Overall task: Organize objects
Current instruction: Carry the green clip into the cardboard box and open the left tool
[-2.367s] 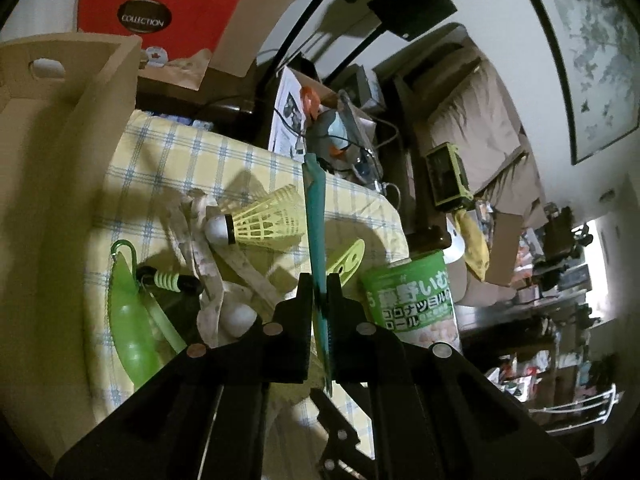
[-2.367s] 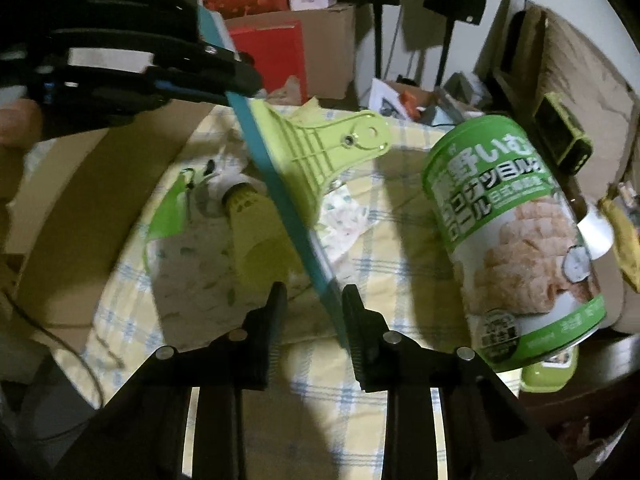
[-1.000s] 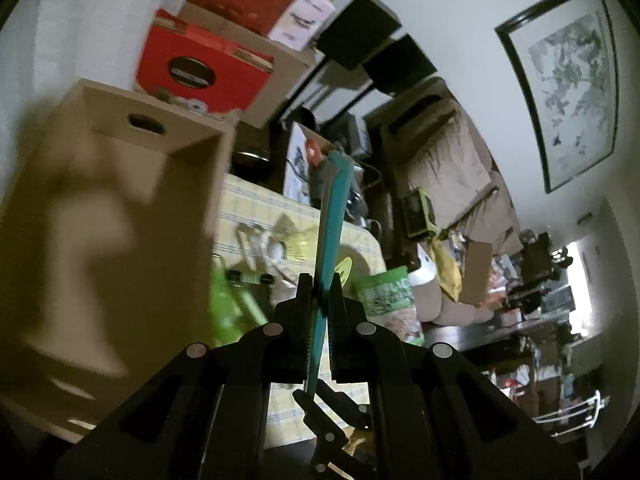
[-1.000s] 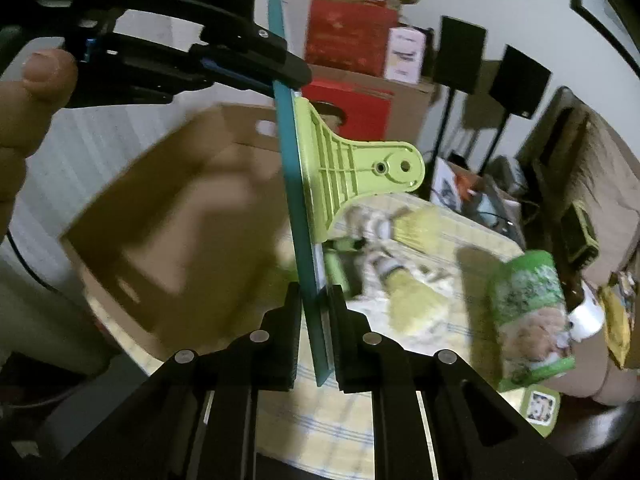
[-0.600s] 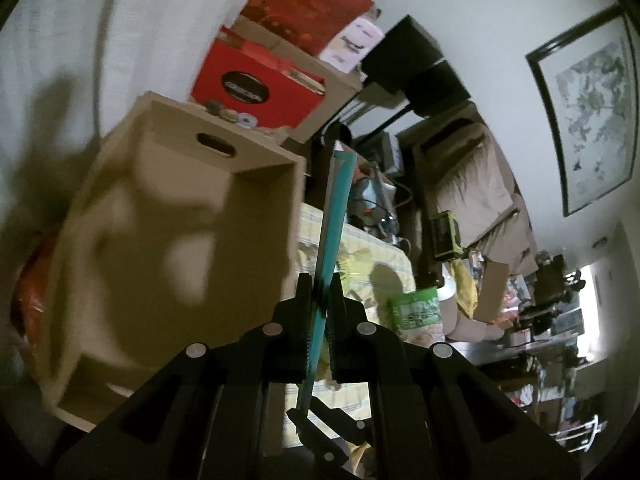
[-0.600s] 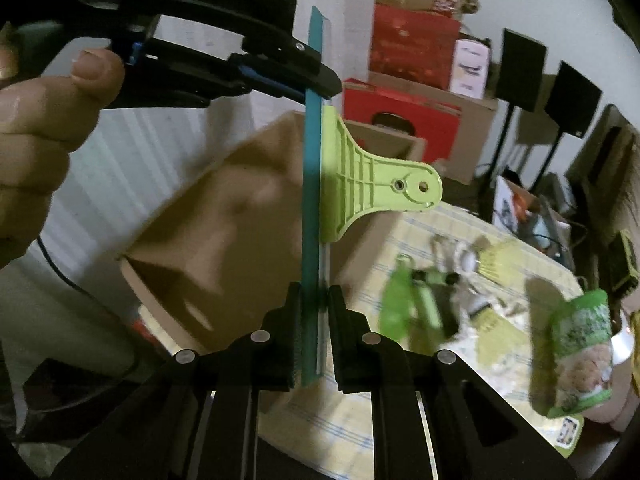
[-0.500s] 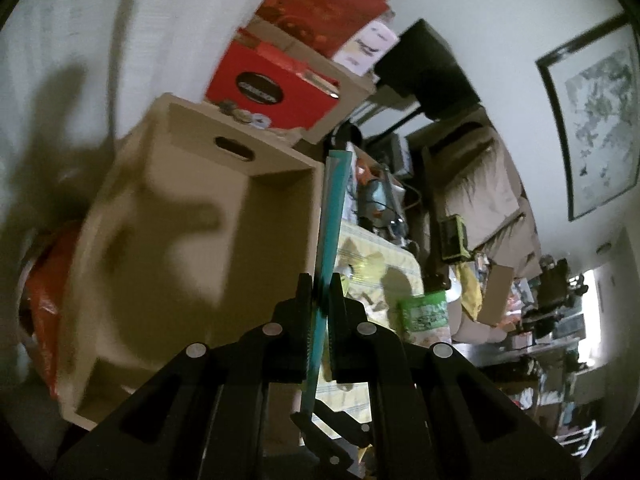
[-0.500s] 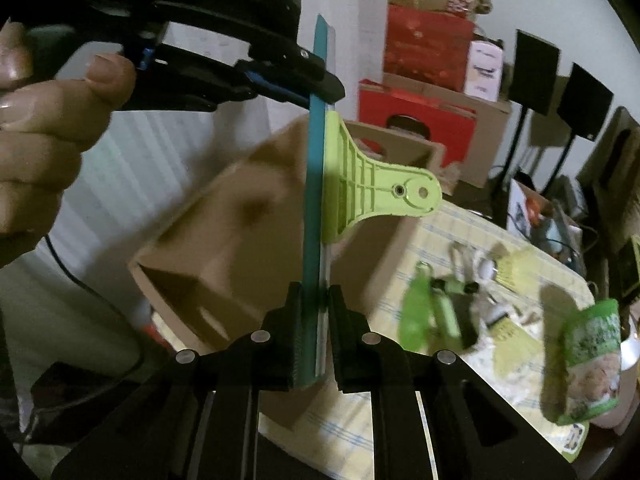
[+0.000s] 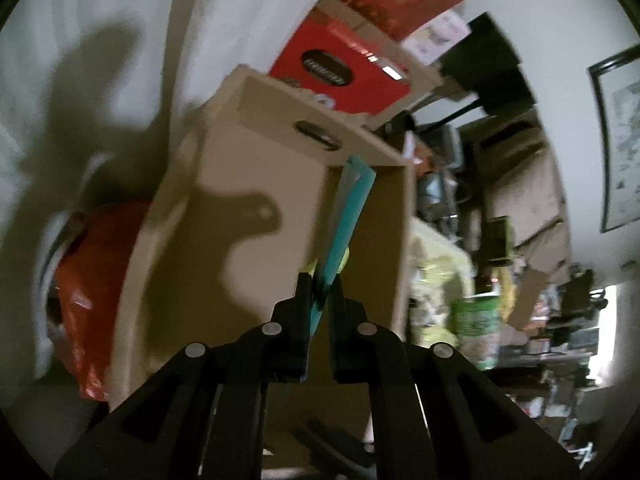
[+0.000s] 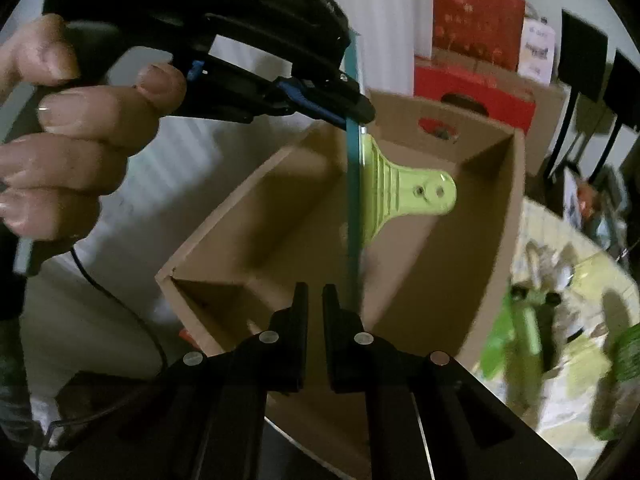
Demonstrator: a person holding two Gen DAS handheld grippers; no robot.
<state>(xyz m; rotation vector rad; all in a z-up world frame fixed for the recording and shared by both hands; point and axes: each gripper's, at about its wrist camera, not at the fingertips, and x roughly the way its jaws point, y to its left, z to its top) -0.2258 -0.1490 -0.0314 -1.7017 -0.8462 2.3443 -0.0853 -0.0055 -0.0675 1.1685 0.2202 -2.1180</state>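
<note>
Left wrist: left hand-held gripper (image 9: 319, 289) clamped on the teal-edged squeegee (image 9: 344, 220), over the open cardboard box (image 9: 256, 216); green can (image 9: 476, 320) blurred beyond.

Right wrist: right hand-held gripper (image 10: 315, 300) closed, empty; squeegee blade just beside its right finger. Table (image 10: 576, 400) clutter smeared.

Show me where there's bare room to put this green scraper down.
The open brown cardboard box is bare inside, its floor free between its walls. The yellow checked tablecloth beside it is crowded with green items and a green tin.
</note>
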